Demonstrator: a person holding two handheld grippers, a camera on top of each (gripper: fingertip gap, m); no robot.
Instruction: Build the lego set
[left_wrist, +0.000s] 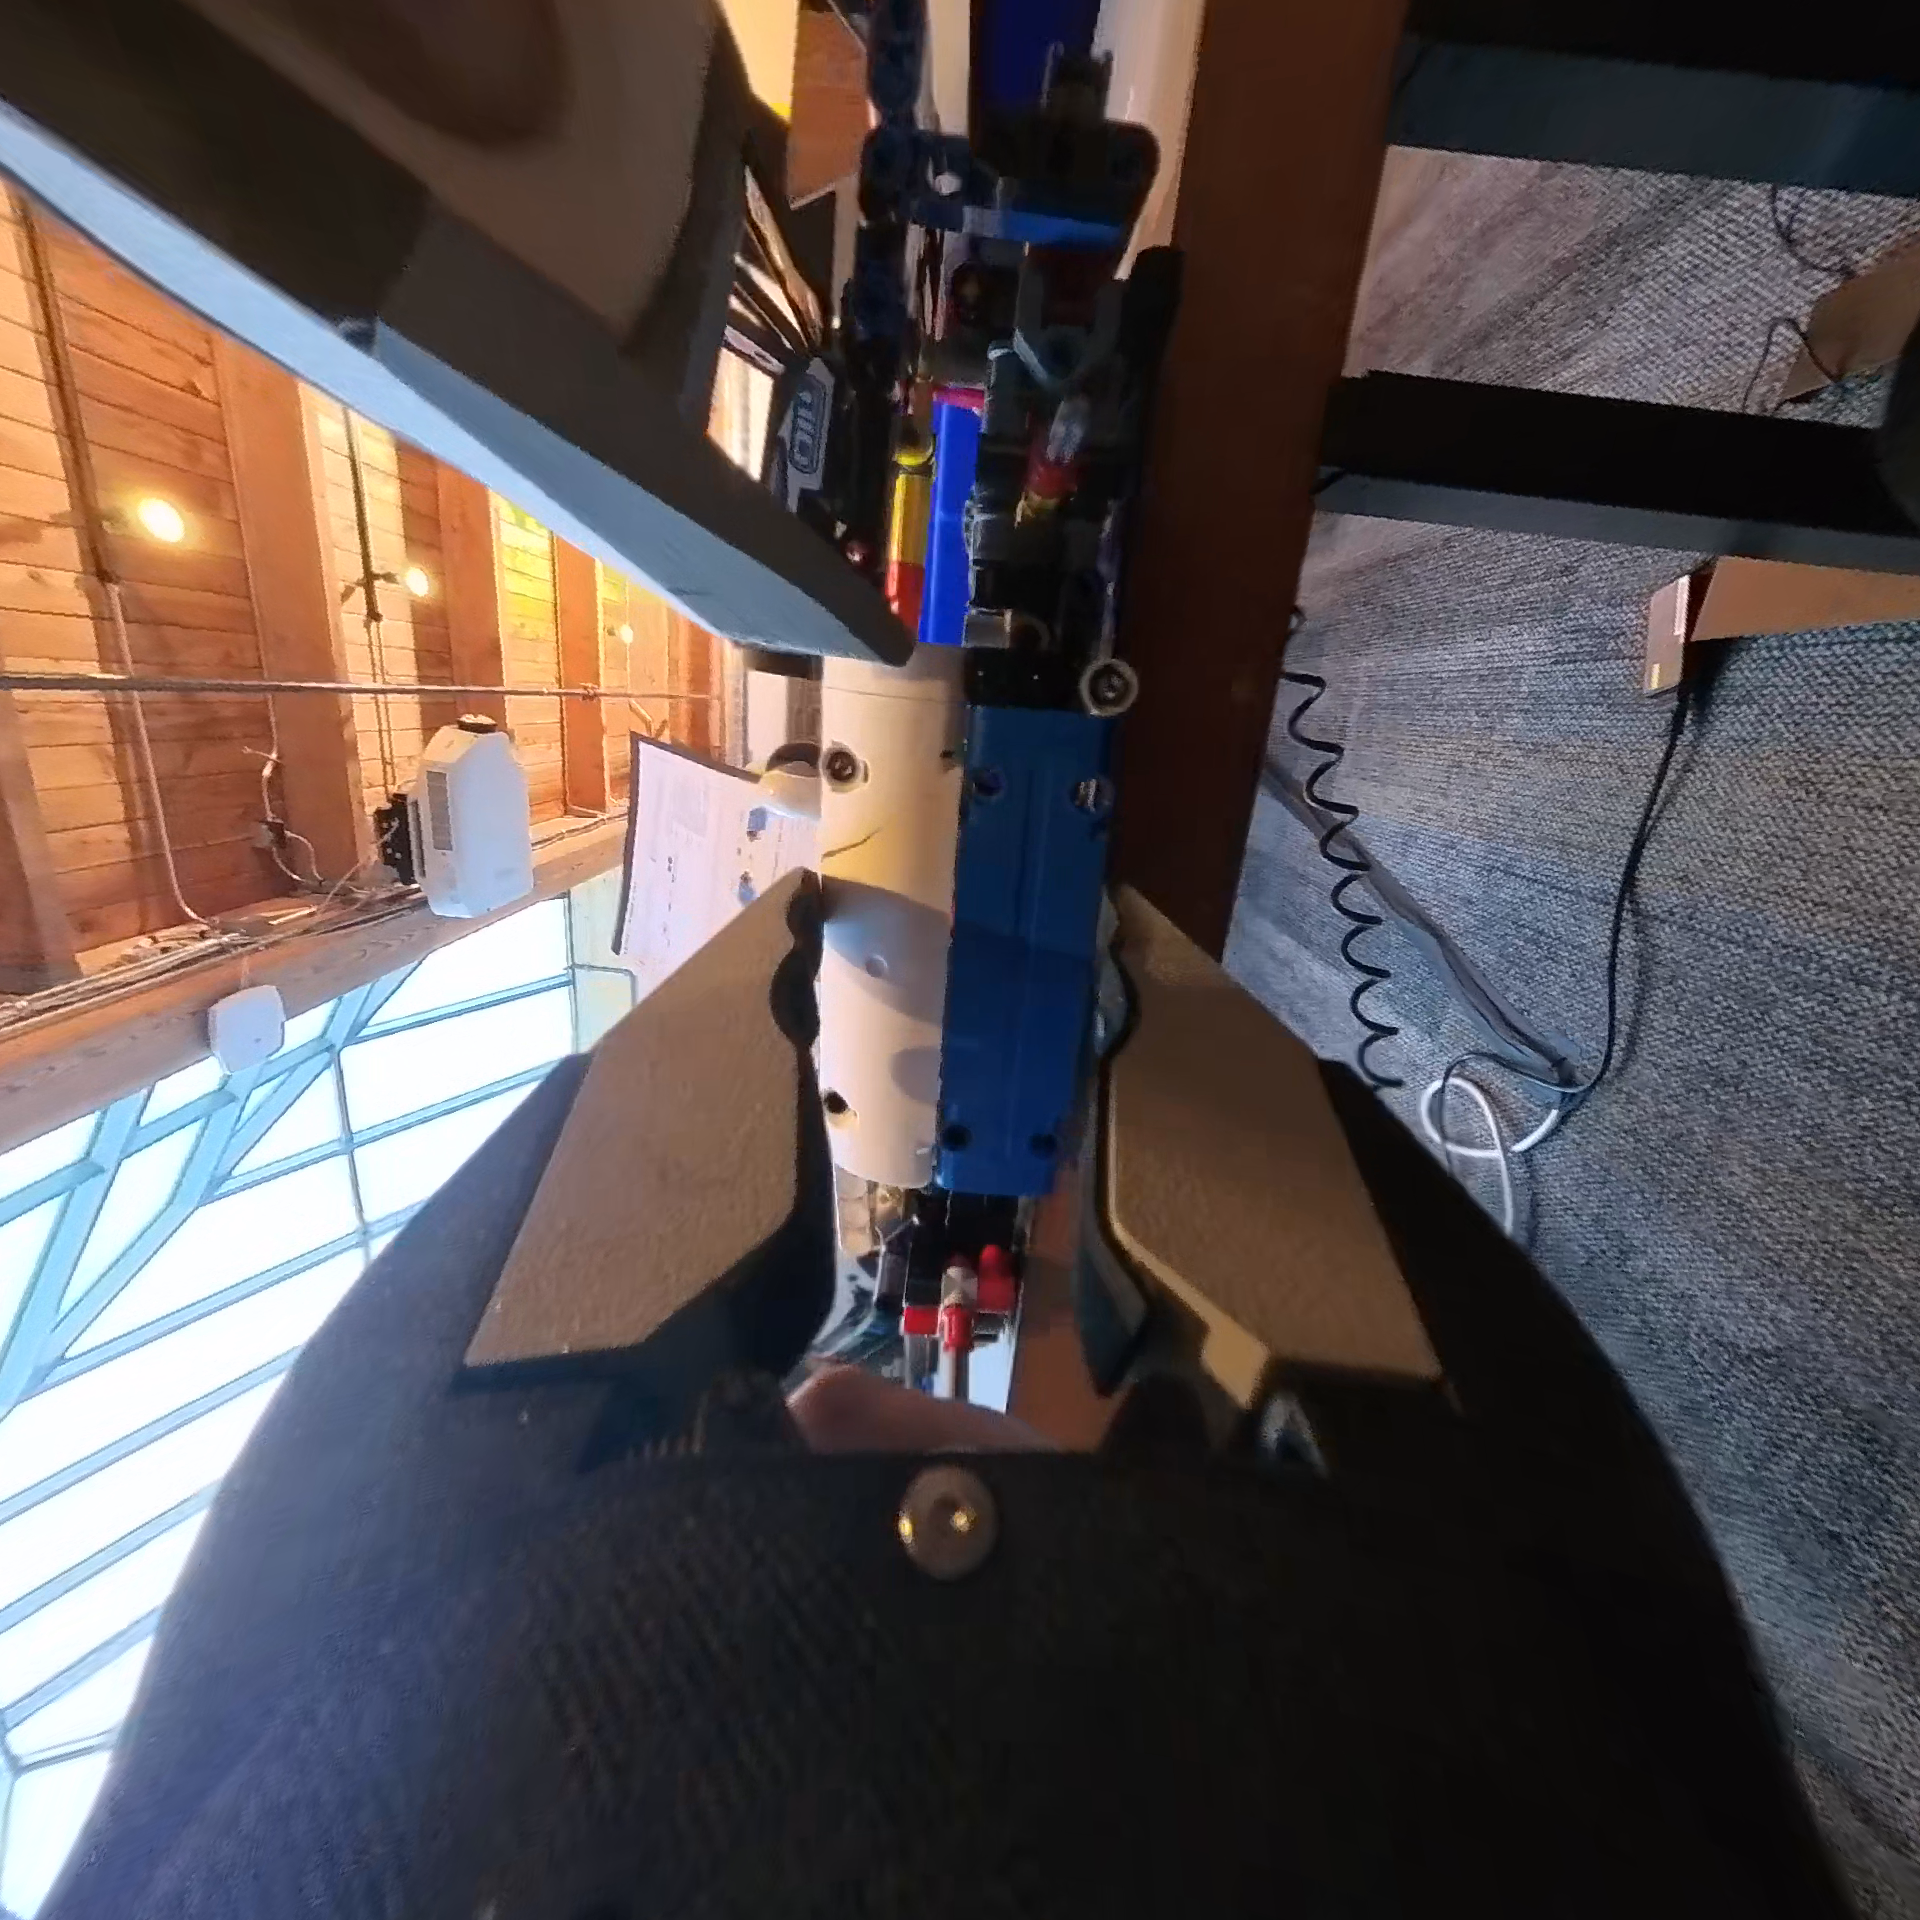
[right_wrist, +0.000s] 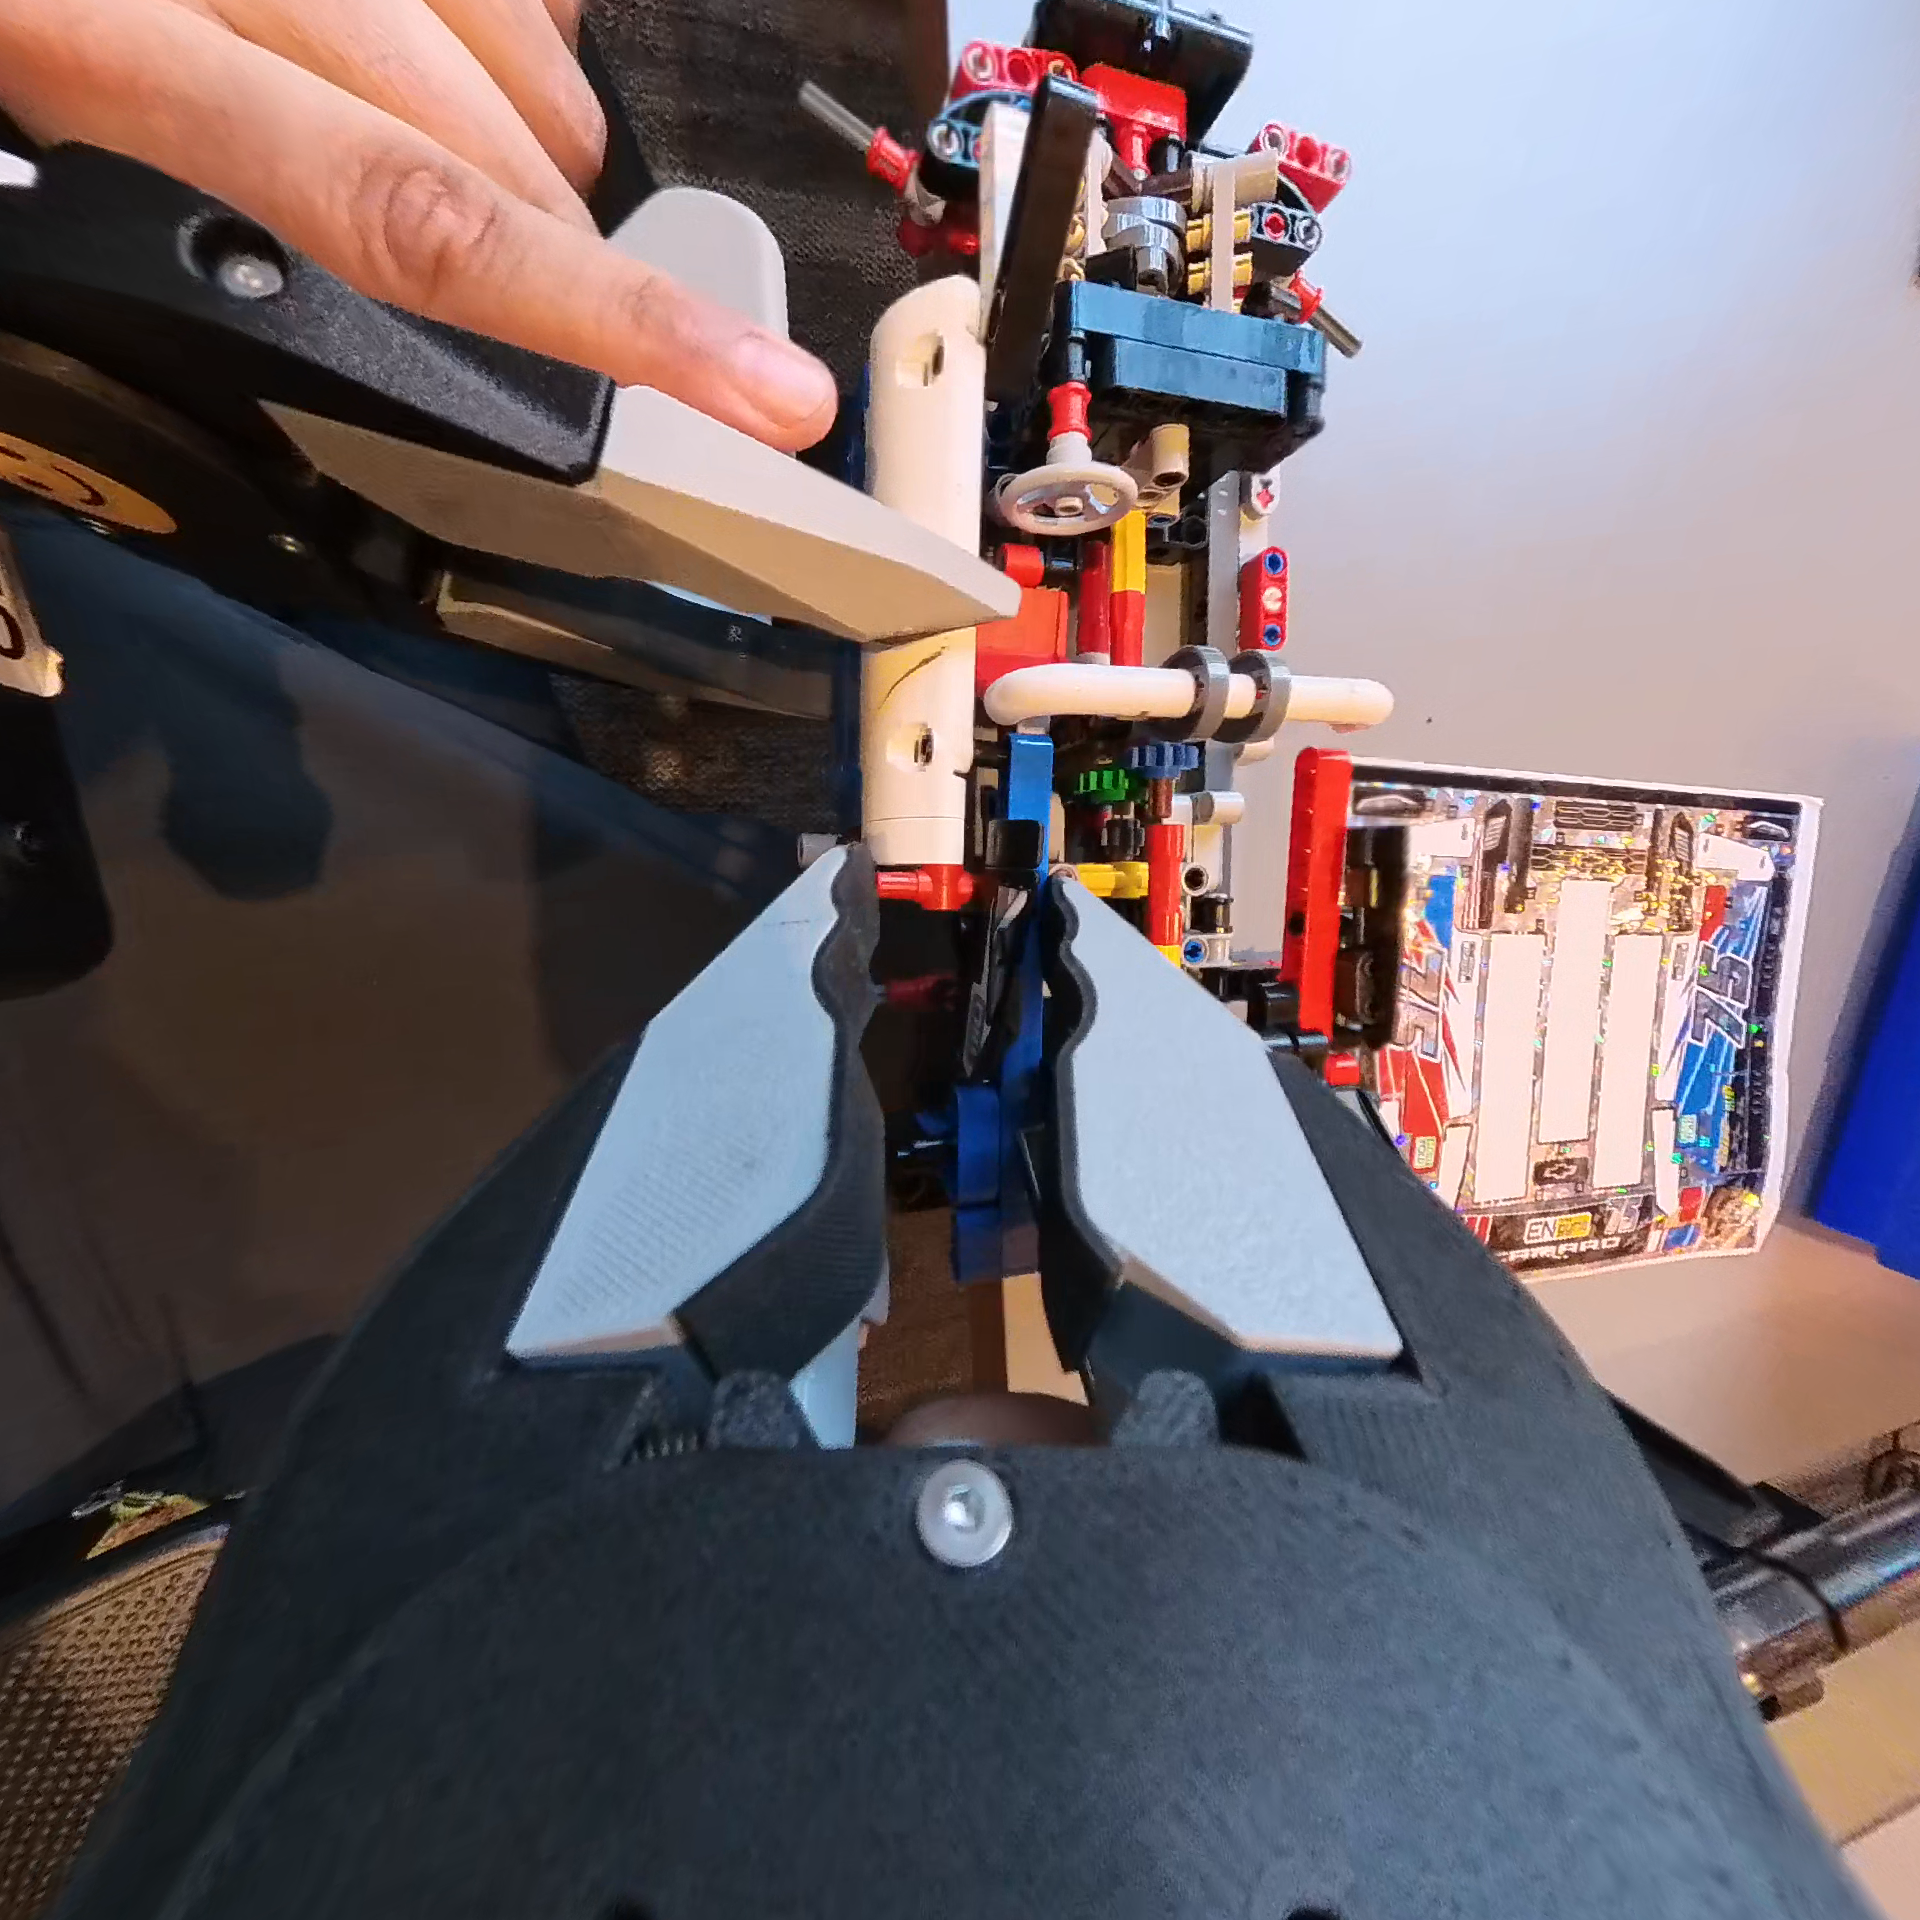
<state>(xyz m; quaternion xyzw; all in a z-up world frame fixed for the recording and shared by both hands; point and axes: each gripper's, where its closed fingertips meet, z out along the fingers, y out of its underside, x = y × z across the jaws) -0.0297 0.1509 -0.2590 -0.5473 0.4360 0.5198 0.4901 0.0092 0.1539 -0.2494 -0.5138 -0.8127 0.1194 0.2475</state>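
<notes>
Hand (right_wrist: 416, 197): upper left of the right wrist view, fingers lying on the left gripper's body.
Left gripper (left_wrist: 961, 914): closed on the model (left_wrist: 997, 935), one finger on its white panel (left_wrist: 888, 977), the other on its blue panel (left_wrist: 1023, 977).
Model: centre of both views, held off the table, standing along the frame.
Right gripper (right_wrist: 961, 883): nearly closed, pinching a blue part (right_wrist: 1003, 1122) at the model's lower end.
Sticker sheet (right_wrist: 1579, 1018): right of the right wrist view, flat on the white surface (right_wrist: 1662, 416).
</notes>
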